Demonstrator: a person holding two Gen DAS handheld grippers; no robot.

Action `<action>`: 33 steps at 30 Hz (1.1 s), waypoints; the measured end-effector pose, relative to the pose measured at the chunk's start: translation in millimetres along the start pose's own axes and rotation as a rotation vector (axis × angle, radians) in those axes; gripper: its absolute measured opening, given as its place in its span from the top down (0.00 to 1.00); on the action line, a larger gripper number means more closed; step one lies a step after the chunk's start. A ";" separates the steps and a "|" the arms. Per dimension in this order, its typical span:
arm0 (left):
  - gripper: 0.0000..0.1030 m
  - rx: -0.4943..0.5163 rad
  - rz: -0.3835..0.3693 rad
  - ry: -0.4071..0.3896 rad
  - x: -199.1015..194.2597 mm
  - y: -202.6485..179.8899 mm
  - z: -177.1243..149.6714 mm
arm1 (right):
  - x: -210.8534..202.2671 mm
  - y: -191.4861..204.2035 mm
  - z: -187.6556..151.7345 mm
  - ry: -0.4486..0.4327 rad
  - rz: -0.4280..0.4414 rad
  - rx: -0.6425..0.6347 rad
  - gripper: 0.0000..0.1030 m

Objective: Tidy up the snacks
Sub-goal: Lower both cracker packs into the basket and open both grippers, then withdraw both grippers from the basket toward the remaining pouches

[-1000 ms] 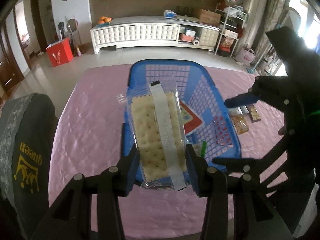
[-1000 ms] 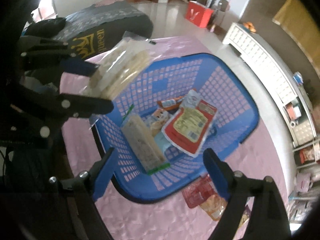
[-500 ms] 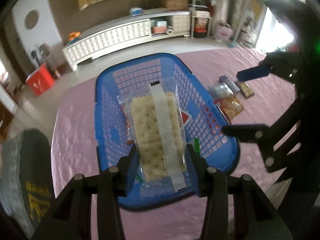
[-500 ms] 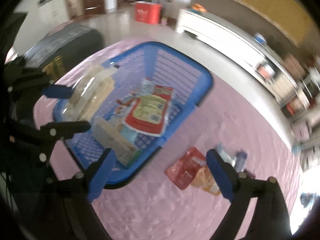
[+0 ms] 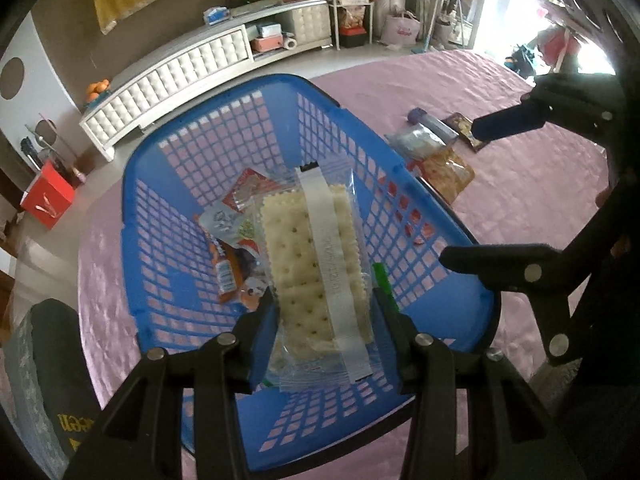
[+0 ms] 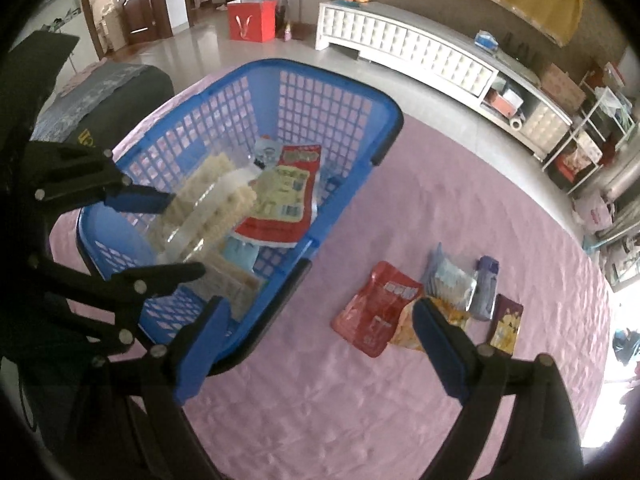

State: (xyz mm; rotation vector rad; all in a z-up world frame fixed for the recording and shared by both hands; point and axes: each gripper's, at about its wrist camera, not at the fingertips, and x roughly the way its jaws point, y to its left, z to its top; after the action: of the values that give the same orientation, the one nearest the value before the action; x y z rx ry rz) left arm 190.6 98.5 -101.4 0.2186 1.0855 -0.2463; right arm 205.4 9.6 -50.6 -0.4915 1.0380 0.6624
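Observation:
My left gripper is shut on a clear cracker pack and holds it over the inside of the blue basket. The basket holds several snack packs, among them a red-and-white pouch and another cracker pack. The held crackers and the left gripper also show in the right wrist view. My right gripper is open and empty above the pink cloth, beside the basket's near corner. Several loose snacks lie on the cloth: a red pouch, a clear bag, a purple pack.
The pink quilted tablecloth covers the table. A dark chair back stands at the table's left edge. A white low cabinet and a red box stand far off on the floor.
My left gripper has carried the cracker pack forward and down into the basket. My right gripper has swung right, away from the basket toward the loose snacks on the cloth.

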 end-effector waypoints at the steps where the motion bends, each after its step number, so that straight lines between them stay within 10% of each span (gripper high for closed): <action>1: 0.59 0.000 -0.005 0.000 0.6 -0.4 0.0 | -0.2 -0.6 -0.3 -0.001 0.004 0.003 0.08; 33: 0.40 -0.142 0.036 -0.184 -97.0 -50.7 28.0 | -98.0 -47.1 -40.7 -0.159 -0.021 0.102 0.08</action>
State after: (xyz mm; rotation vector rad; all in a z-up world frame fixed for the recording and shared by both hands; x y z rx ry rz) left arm 155.8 50.8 -5.1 0.0863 0.9110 -0.1531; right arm 179.4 -76.3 23.0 -0.3549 0.9107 0.6165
